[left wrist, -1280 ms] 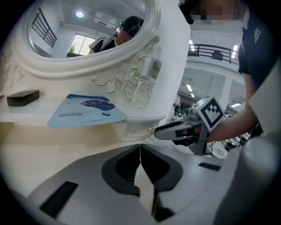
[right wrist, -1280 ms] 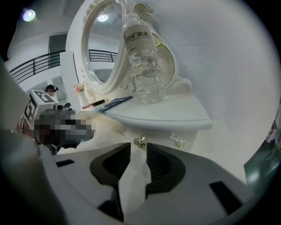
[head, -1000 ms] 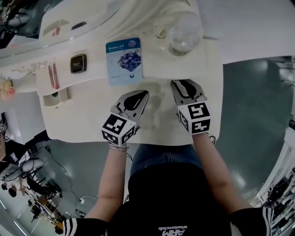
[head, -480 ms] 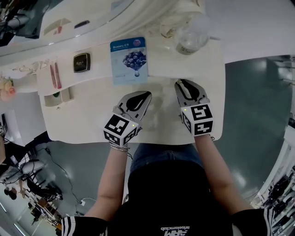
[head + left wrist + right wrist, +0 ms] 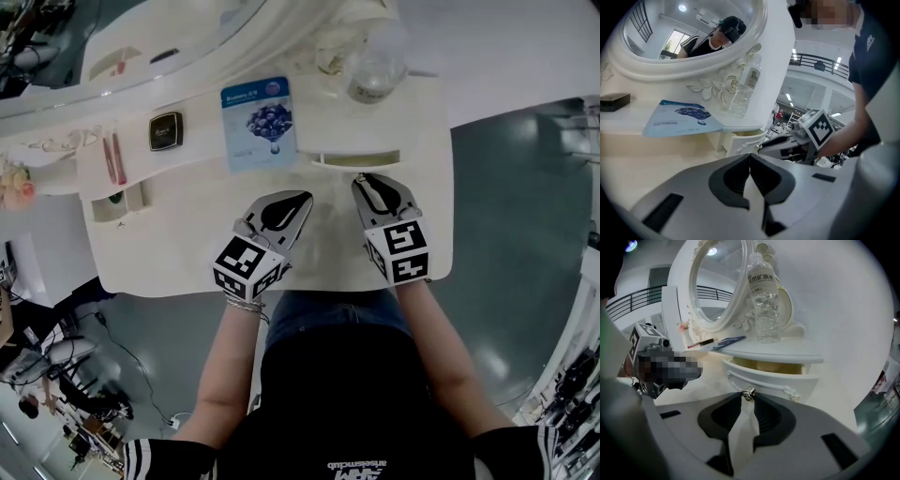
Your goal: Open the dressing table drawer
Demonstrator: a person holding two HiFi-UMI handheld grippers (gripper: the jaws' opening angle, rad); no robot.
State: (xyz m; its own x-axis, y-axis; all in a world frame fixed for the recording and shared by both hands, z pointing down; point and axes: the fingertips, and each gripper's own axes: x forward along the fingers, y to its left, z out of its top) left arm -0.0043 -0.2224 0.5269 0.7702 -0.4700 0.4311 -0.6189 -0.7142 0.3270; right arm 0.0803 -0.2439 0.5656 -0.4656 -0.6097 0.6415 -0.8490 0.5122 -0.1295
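The white dressing table has a small drawer under its raised shelf, pulled out a little so its pale inside shows. My right gripper points at the drawer front. Its jaws have just been closing and now pinch the small metal knob between the pads. The left gripper rests over the tabletop beside it, jaws shut with tips touching and nothing between them. In the left gripper view the drawer and the right gripper show ahead.
A clear water bottle stands on the shelf above the drawer. A blue face-mask packet and a black box lie to the left. An oval mirror rises behind. The table's front edge is against the person's body.
The drawer has slid out from under the shelf, showing a gap that was shut before. The right gripper has drawn back toward the person. The left gripper has hardly moved.
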